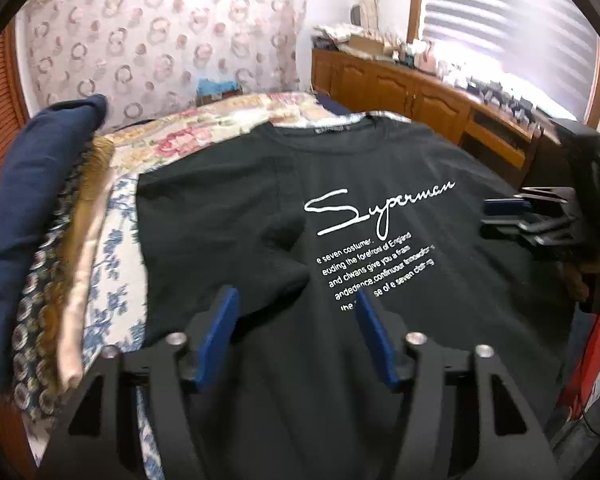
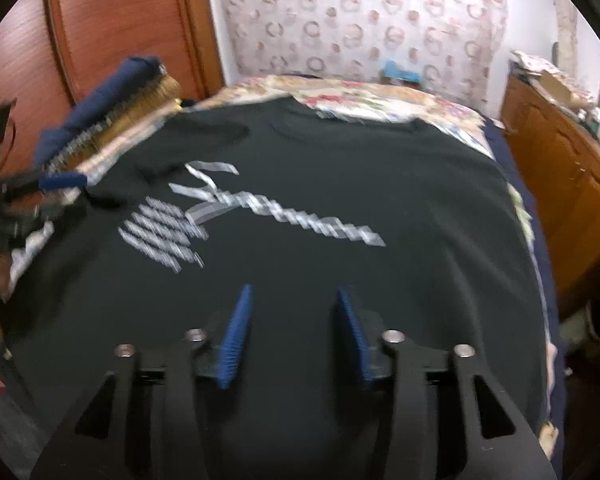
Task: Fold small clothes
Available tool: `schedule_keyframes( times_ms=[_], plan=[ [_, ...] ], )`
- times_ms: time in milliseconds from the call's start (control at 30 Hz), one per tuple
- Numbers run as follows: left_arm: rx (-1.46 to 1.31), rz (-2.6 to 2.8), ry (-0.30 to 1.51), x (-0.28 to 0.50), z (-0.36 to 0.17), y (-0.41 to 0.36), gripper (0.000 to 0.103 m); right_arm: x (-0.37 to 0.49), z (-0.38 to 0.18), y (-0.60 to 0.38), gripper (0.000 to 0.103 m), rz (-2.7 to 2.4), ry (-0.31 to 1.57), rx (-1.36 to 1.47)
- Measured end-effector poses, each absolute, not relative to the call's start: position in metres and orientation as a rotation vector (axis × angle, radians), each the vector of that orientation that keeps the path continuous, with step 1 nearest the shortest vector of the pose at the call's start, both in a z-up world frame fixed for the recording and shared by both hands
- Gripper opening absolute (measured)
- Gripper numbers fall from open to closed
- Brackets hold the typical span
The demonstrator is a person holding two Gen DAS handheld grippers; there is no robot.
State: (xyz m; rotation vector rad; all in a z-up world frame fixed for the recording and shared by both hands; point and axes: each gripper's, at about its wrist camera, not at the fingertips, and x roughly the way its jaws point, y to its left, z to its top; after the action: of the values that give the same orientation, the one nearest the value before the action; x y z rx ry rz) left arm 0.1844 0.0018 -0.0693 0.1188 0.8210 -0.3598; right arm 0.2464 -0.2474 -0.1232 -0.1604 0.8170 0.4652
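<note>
I have a black T-shirt (image 1: 260, 184) spread front-up on the bed (image 1: 204, 128), its white lettering facing me, and its left sleeve already lies folded in over the chest. My left gripper (image 1: 296, 300) hangs over the lower middle of the shirt with its jaws about half apart and nothing between them. My right gripper (image 2: 292, 292) hovers over the lower right part of the shirt, also about half open and empty.

The main risk, as I judge it, is pinching too deep. The cloth is soft and lies in layers, so if I close on it from above I may catch both front and back, or the bedspread underneath, and drag the whole shirt instead of turning one side over. The folded sleeve is loose too; a careless pull on the hem could slide it out and undo that fold.

The right wrist view is blurred, so I cannot tell exactly where the right edge of the shirt runs, and I may grip short of it. The stack of folded cloths (image 1: 72, 240) sits just beside the shirt's left edge, and a wide swing could knock it over.
</note>
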Motion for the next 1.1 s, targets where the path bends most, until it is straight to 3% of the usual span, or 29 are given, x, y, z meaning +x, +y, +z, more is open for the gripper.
schedule_keyframes(
  times_ms=[167, 467, 533, 767, 967, 1100],
  plan=[
    [0.146, -0.341, 0.867, 0.201, -0.081, -0.004, 0.048, 0.236, -0.129, -0.264, 0.059, 0.443, 0.817, -0.158],
    [0.158, -0.321, 0.877, 0.206, -0.088, -0.004, 0.004, 0.235, -0.134, -0.258, 0.069, 0.418, 0.820, -0.215],
    [0.146, -0.344, 0.864, 0.205, -0.082, -0.005, 0.003, 0.235, -0.134, -0.259, 0.069, 0.421, 0.821, -0.206],
    [0.137, -0.395, 0.834, 0.190, -0.054, -0.013, 0.005, 0.235, -0.134, -0.258, 0.069, 0.414, 0.818, -0.211],
    [0.162, -0.434, 0.869, 0.184, -0.061, -0.026, 0.023, 0.235, -0.134, -0.258, 0.069, 0.414, 0.817, -0.211],
    [0.175, -0.426, 0.888, 0.185, -0.076, -0.029, 0.047, 0.235, -0.135, -0.258, 0.069, 0.415, 0.817, -0.212]
  ],
)
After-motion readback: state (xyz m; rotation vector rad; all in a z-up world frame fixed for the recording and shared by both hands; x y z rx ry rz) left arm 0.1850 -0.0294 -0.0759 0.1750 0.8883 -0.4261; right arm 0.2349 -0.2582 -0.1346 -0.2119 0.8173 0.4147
